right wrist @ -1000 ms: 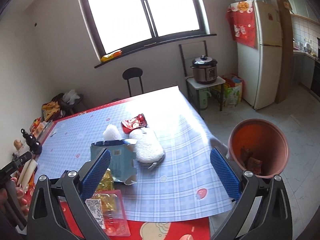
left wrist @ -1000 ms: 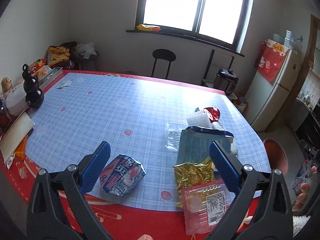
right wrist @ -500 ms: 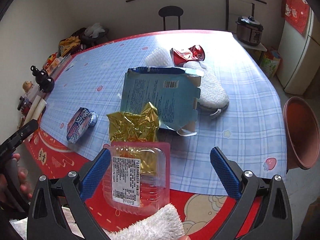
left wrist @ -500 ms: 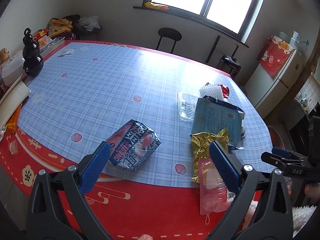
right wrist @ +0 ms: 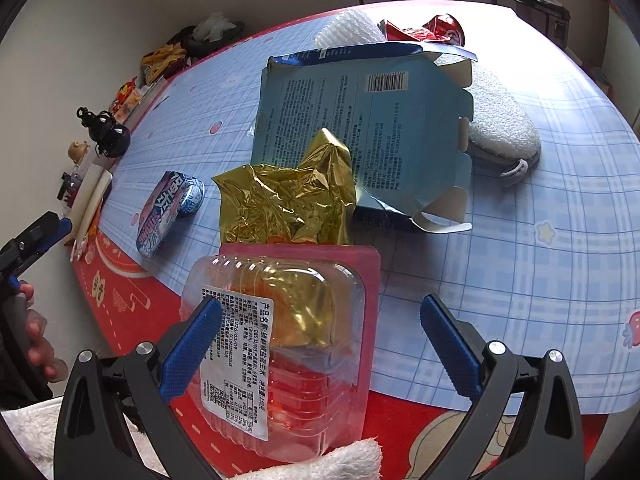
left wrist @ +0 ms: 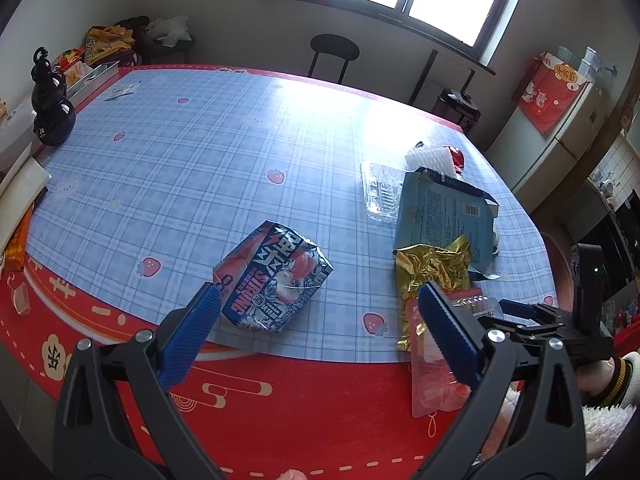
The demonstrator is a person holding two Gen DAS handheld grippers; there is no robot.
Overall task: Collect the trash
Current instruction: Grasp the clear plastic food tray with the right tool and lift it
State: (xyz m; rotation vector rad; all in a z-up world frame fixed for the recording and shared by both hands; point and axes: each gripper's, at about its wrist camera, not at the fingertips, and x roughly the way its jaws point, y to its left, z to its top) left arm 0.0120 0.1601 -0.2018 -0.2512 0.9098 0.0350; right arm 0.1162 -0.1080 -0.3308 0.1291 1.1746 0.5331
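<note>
Blue checked table (left wrist: 208, 152) strewn with wrappers. Left gripper (left wrist: 320, 312) spread wide, empty, above snack packet (left wrist: 276, 280). Right gripper (right wrist: 320, 332) spread over clear tray (right wrist: 288, 344) (label unreadable), gold foil (right wrist: 288, 204) partly hidden beneath.

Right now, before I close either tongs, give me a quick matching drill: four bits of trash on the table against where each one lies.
Things:
1. gold foil wrapper
2. pink plastic tray
3. blue carton
4. blue-and-red snack packet

Places:
A. apart from the pile, ahead of the left tongs
B. flattened, barcode face up
C. nearest edge, between the open right tongs
D. crumpled, overlapping the carton's near edge

Pairs: 1-D, 2-C, 3-B, 4-A
</note>
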